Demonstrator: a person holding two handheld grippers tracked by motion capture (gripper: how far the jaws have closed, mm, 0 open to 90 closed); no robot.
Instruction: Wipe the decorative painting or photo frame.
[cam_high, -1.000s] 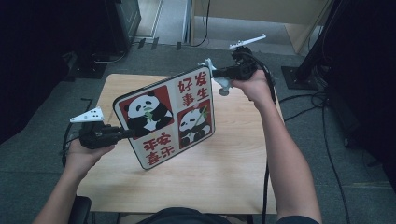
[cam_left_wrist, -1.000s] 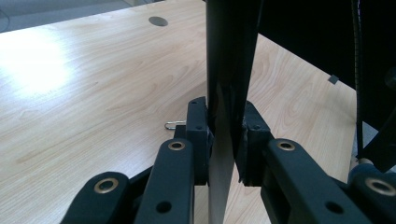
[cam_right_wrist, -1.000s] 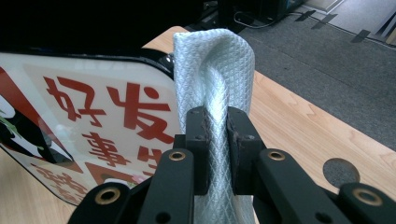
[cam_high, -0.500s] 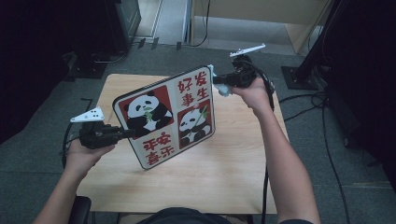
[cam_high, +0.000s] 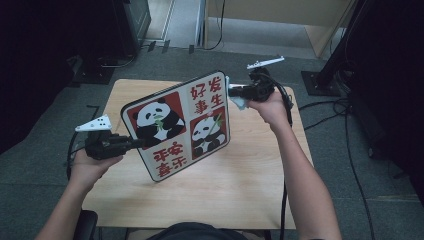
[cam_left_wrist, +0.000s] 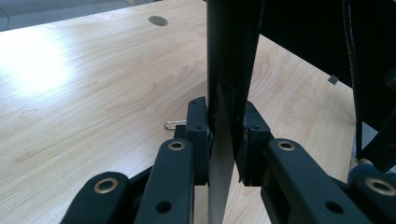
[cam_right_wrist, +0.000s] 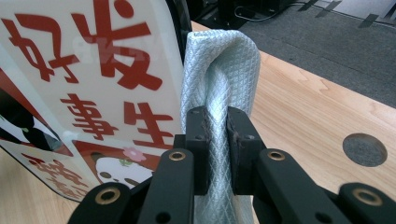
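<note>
High view entry: we recorded a square panda board (cam_high: 177, 125), printed with two pandas on red panels and red Chinese characters on white, rounded at the corners, held tilted above the wooden table (cam_high: 240, 185) and clear of its surface. We noted the left gripper (cam_high: 140, 144) clamped on the board's left edge, with the person's left hand (cam_high: 92, 165) behind it and a white three-cornered plate on top. In the left gripper view we saw both black jaws pressed tight on either face of the board (cam_left_wrist: 229, 93), seen edge-on, with a small metal clip (cam_left_wrist: 175, 124) lying on the tabletop just beyond them.

We listed a pale blue-white cloth (cam_high: 239, 100) at the board's upper right edge, held by the right gripper (cam_high: 235, 91) in the person's right hand (cam_high: 270, 105). In the right gripper view we found the jaws closed on a folded cloth (cam_right_wrist: 219, 93) with a diamond weave, its fold lying against the board's rim beside the red characters (cam_right_wrist: 93, 70).

We catalogued a round cable hole (cam_right_wrist: 364, 149) in the table past the cloth, grey carpet floor (cam_high: 50, 115) around the table, black cables (cam_high: 345, 107) at the right, and dark equipment stands (cam_high: 345, 50) at the far corners.
</note>
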